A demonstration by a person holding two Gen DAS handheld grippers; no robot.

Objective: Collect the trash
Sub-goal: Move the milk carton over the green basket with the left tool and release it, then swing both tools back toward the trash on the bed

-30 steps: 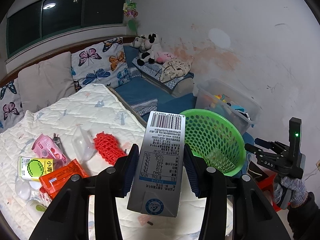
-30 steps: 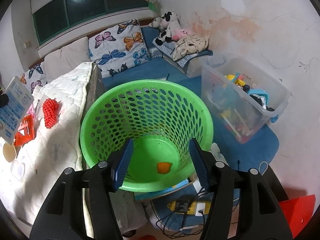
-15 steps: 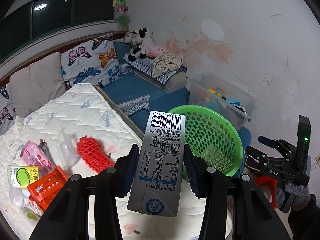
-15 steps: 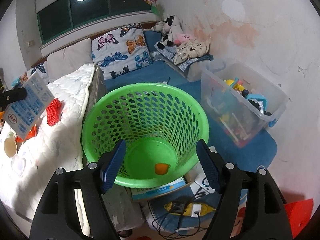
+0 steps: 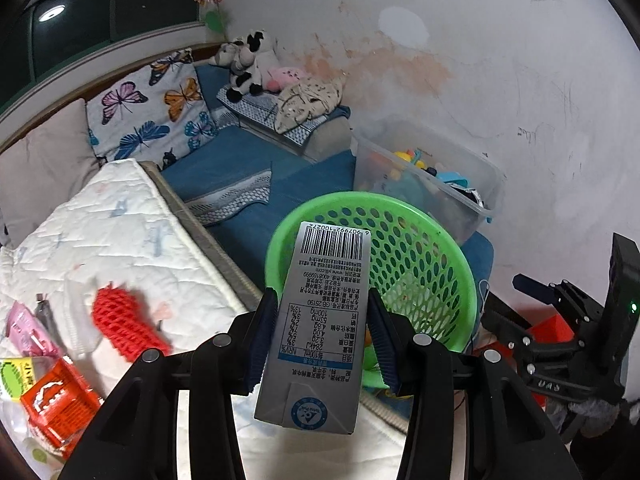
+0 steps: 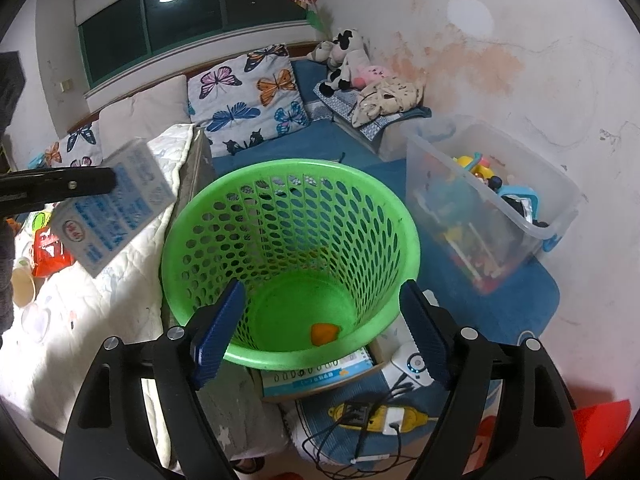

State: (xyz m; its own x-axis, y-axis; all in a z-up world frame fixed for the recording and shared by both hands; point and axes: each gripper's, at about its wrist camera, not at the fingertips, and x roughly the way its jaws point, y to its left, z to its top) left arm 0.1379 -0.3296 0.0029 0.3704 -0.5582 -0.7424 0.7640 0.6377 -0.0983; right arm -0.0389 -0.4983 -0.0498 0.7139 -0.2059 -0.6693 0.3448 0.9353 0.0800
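Both jaws differ: left gripper grips milk carton; right gripper just widened, apparently empty.

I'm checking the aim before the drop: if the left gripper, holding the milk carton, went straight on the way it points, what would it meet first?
Probably the green basket: the carton in the left gripper overlaps its near rim. Depth is unclear, so it may meet the rim rather than the opening.

The milk carton hides part of the green basket; the red mesh sleeve is blurred; the basket's orange scrap, perhaps peel, is too small to identify.
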